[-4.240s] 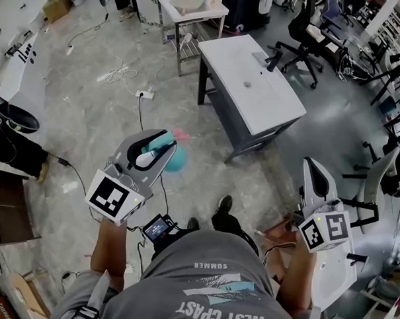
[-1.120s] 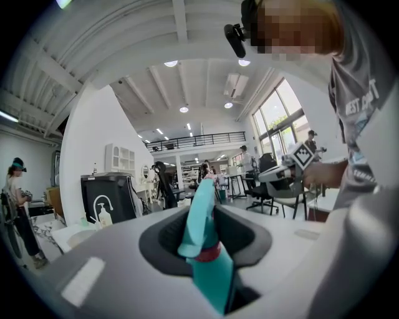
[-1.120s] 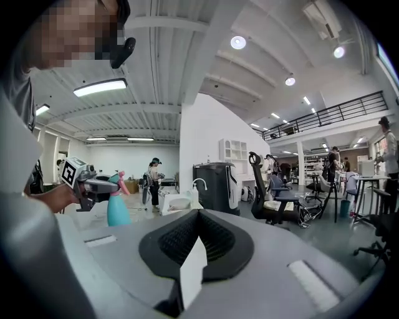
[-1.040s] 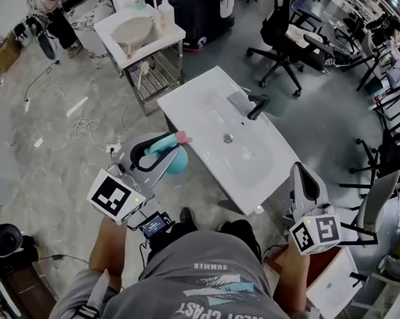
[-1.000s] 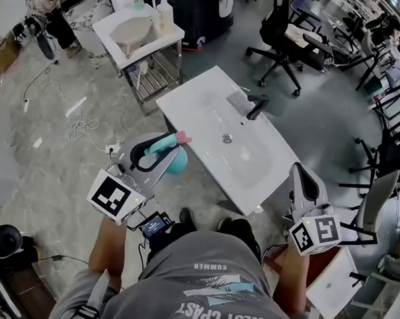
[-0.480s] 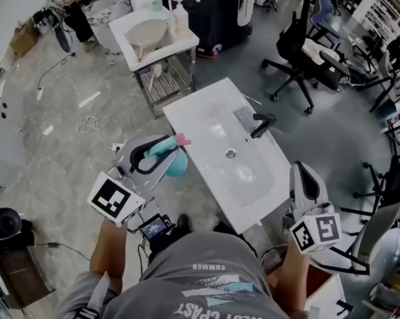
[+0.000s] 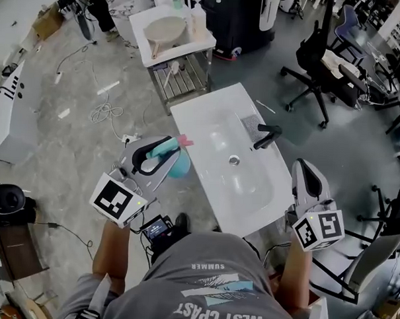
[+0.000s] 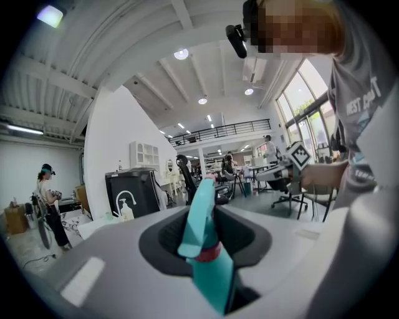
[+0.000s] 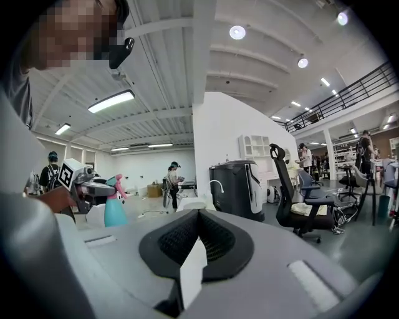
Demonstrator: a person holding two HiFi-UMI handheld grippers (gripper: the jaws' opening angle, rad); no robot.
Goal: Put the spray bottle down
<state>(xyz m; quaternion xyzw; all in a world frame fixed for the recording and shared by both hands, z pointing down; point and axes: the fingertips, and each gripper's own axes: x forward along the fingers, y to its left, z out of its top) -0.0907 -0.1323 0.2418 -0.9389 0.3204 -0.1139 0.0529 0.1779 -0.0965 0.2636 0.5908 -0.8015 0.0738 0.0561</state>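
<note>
A teal spray bottle (image 7: 177,162) with a pink nozzle hangs by its neck in my left gripper (image 7: 162,149), which is shut on it. In the left gripper view the bottle's teal trigger head (image 8: 204,232) fills the gap between the jaws. It is in the air just off the left edge of a white sink top (image 7: 215,123). My right gripper (image 7: 306,175) hovers past the sink top's right edge. In the right gripper view its jaws (image 9: 198,217) meet at the tips with nothing held, and the bottle (image 9: 115,210) shows far left.
The sink top carries a black faucet (image 7: 266,136) and a drain (image 7: 234,160). Behind it stands a small white stand (image 7: 167,28) with a basin and a soap bottle. Office chairs (image 7: 323,62) crowd the right. Cables (image 7: 106,112) lie on the floor at left.
The sink top has slid down and right in the head view and now lies between the two grippers. Both grippers moved with the person, and the bottle stays held in the left one.
</note>
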